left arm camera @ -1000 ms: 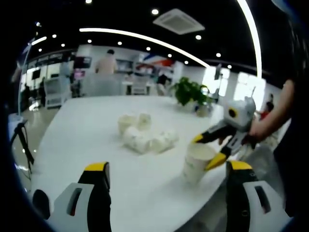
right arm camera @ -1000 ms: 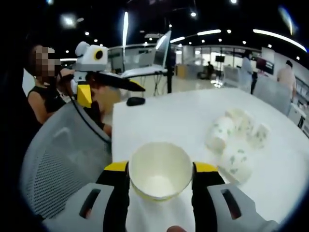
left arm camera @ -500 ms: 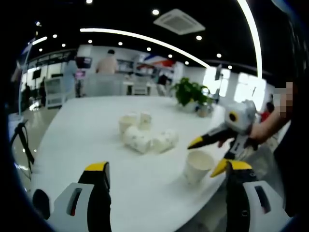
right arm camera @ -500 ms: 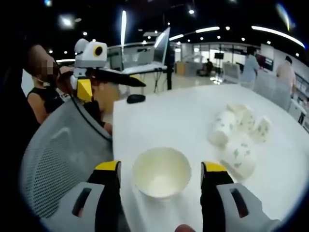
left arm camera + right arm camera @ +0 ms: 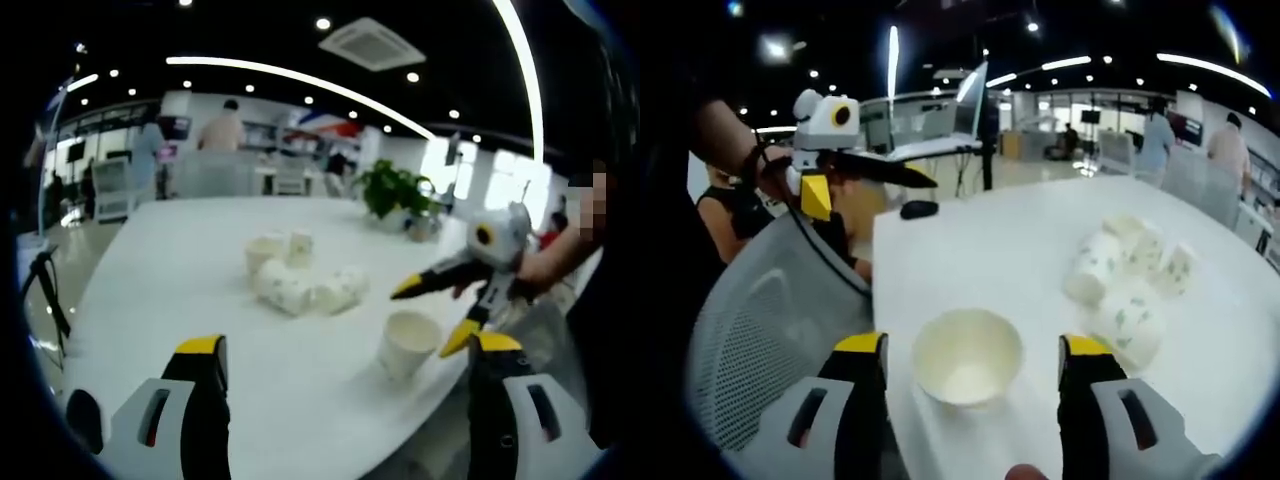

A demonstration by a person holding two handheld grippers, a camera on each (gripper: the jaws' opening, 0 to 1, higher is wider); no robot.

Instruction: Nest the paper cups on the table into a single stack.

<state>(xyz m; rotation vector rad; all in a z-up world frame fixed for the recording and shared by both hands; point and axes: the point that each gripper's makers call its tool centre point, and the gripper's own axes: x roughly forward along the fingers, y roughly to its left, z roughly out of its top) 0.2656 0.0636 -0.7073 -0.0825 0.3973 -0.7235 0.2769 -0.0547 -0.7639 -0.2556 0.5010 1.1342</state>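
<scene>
A white paper cup (image 5: 968,355) stands upright near the table's edge, between my right gripper's (image 5: 972,344) open jaws and apart from both. In the left gripper view the same cup (image 5: 406,343) sits at the near right, and the right gripper (image 5: 430,316) straddles it from the right, held by a hand. Several patterned paper cups (image 5: 300,281) lie and stand in a cluster at mid-table; that cluster (image 5: 1130,283) is to the right in the right gripper view. My left gripper (image 5: 348,346) is open over bare table; the left gripper (image 5: 875,192) is also seen held high at the upper left.
A grey mesh chair (image 5: 755,335) stands against the white table's (image 5: 1010,240) near edge. A black mouse (image 5: 919,209) lies at the far corner. A potted plant (image 5: 392,190) stands at the table's far side. People stand in the background.
My right gripper's jaws have spread apart and let go of the cup, which now stands free on the table. The left gripper has hardly moved.
</scene>
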